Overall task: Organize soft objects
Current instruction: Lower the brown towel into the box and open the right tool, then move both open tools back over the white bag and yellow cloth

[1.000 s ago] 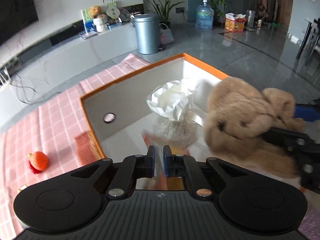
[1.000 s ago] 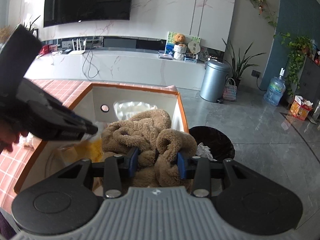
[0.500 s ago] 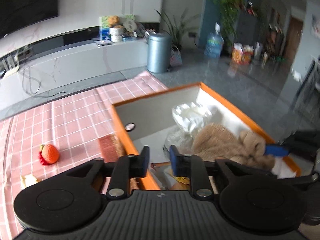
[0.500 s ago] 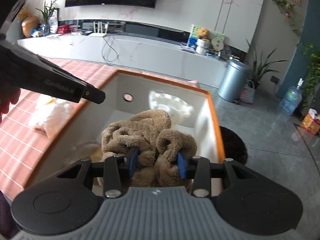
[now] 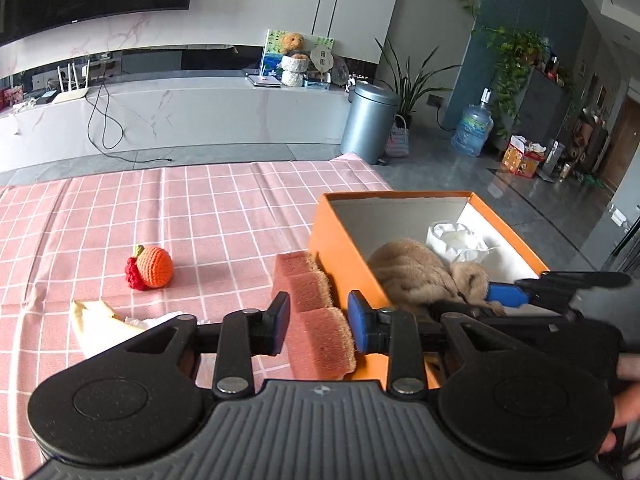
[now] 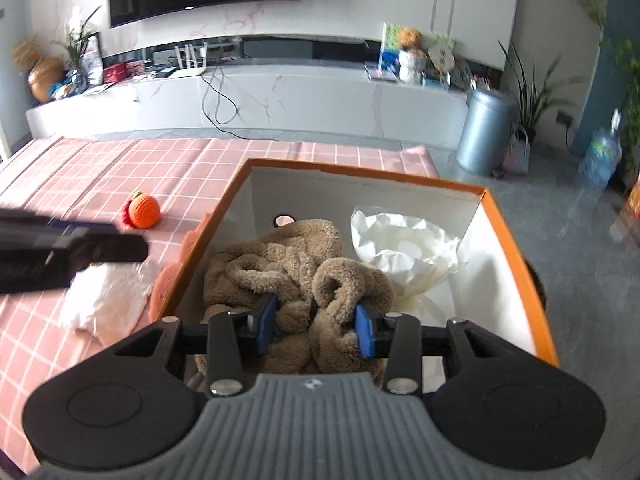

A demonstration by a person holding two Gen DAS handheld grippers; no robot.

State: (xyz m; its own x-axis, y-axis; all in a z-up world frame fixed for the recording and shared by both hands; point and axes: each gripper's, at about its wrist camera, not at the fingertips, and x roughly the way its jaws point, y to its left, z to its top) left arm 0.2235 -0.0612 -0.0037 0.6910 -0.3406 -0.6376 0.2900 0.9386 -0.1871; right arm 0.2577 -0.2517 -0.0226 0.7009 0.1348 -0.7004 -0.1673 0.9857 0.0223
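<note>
An orange box [image 5: 340, 256] [image 6: 516, 256] with white inside walls stands on the pink checked tablecloth. In it lie a brown plush toy [image 5: 408, 272] [image 6: 296, 264] and a white crumpled bag [image 5: 456, 240] [image 6: 404, 252]. My right gripper [image 6: 316, 330] is shut on the brown plush toy inside the box; it also shows in the left wrist view [image 5: 504, 296]. My left gripper [image 5: 318, 328] is open, over a pink sponge-like plush [image 5: 316, 308] lying against the box's left wall. A knitted orange fruit [image 5: 154, 267] [image 6: 143, 211] lies on the cloth to the left.
A white and yellowish soft bag [image 5: 100, 320] [image 6: 108, 300] lies on the cloth near my left gripper. The pink tablecloth [image 5: 160, 208] reaches left and far. A grey bin [image 5: 370, 122] and a water bottle [image 5: 472, 130] stand on the floor beyond.
My left gripper has drawn back out of the box to the left and opened wider, now over the pink plush. My right gripper has lowered the brown plush toy into the box.
</note>
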